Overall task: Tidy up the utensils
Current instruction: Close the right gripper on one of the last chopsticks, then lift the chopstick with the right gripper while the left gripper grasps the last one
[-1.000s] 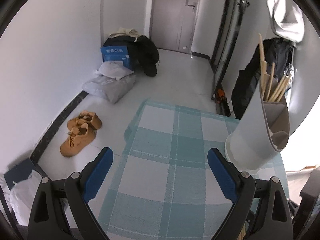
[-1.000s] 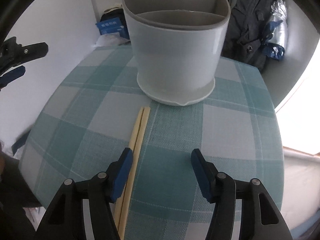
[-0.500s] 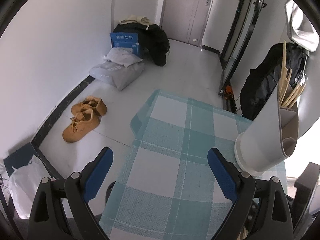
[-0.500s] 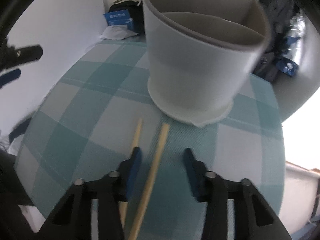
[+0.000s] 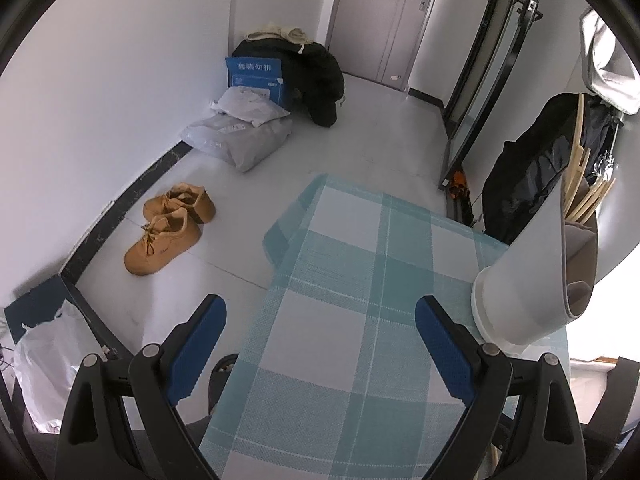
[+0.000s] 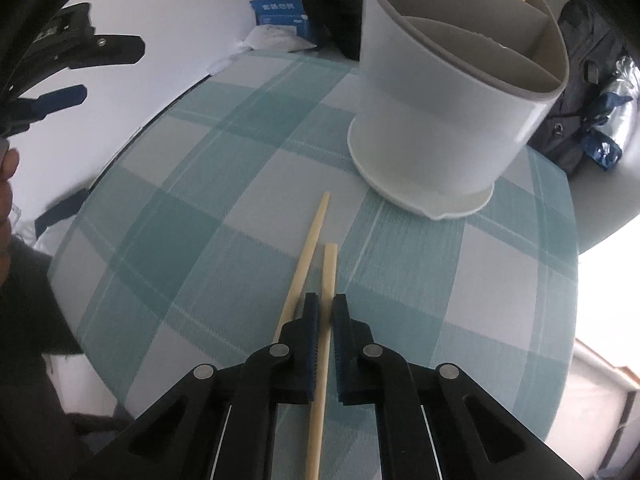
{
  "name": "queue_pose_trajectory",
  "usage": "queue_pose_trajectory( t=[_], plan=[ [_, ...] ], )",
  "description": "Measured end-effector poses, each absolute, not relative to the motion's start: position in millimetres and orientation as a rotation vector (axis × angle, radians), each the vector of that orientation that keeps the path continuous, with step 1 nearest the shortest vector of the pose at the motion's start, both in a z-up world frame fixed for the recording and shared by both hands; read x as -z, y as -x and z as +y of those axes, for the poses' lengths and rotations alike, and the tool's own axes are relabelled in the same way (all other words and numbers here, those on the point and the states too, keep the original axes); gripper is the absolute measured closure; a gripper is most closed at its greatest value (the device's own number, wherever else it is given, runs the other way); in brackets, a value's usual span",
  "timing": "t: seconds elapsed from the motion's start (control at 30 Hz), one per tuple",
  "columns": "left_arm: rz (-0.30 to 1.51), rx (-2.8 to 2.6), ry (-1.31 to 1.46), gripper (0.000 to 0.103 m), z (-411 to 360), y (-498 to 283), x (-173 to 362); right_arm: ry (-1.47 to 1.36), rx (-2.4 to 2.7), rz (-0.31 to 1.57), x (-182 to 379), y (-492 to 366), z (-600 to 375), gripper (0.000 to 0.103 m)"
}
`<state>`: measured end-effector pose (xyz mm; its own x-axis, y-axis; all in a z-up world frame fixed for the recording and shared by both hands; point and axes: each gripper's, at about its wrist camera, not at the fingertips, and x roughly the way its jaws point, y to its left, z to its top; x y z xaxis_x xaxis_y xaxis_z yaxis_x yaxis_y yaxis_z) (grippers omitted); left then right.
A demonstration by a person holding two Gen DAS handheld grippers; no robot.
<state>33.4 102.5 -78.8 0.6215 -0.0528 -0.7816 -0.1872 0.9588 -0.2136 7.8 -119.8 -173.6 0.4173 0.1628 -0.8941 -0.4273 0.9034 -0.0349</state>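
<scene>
Teal checked tablecloth (image 6: 208,216), white utensil holder (image 6: 452,120), tan shoes (image 5: 168,228) on floor

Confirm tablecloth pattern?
The tablecloth is a teal-and-white plaid check; it shows best in the right wrist view.

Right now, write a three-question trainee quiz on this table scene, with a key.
1. True or false: the right gripper is shut on one chopstick.
2. Where does the second chopstick lie? A) in the holder B) on the tablecloth, left of the gripped one C) on the floor
3. Fill in: the left gripper has its jaws ____ with nothing between them.

Key: 1 true. 2 B; it rests on the checked tablecloth, short of the utensil holder. 3 open.
</scene>
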Motion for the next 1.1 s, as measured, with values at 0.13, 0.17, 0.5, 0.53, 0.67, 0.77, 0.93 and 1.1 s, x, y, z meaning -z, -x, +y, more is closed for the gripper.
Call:
queue_pose_trajectory(
  t=[0.13,0.17,0.5,0.53,0.67,0.77,0.93,1.1],
  plan=[
    [0.903,-0.089,0.303,0.01,109,-33,80,0.273,-0.382,1.076,173,-13,-114,0.094],
    [0.906,-0.097,0.305,0.01,111,-33,80,0.277,-0.381,1.073,173,-21,-114,0.093],
    [0.937,-0.14,0.314,0.01,120,-32,87,0.264,-0.408,1.073,173,-40,-102,0.095],
    [0.942,-0.136,0.313,0.01,120,-32,89,0.251,-0.417,1.081,172,-41,-103,0.097],
    [0.975,-0.108,0.307,0.01,113,-33,95,0.224,-0.429,1.04,160,-40,-111,0.097],
    [0.991,-0.064,0.304,0.01,105,-33,96,0.137,-0.421,0.987,143,-28,-133,0.097],
    [1.048,0.06,0.301,0.01,77,-33,104,-0.09,-0.39,0.888,115,-29,-183,0.097],
    [1.128,0.191,0.28,0.01,41,-30,114,-0.248,-0.344,0.843,98,-28,-204,0.097]
  ],
)
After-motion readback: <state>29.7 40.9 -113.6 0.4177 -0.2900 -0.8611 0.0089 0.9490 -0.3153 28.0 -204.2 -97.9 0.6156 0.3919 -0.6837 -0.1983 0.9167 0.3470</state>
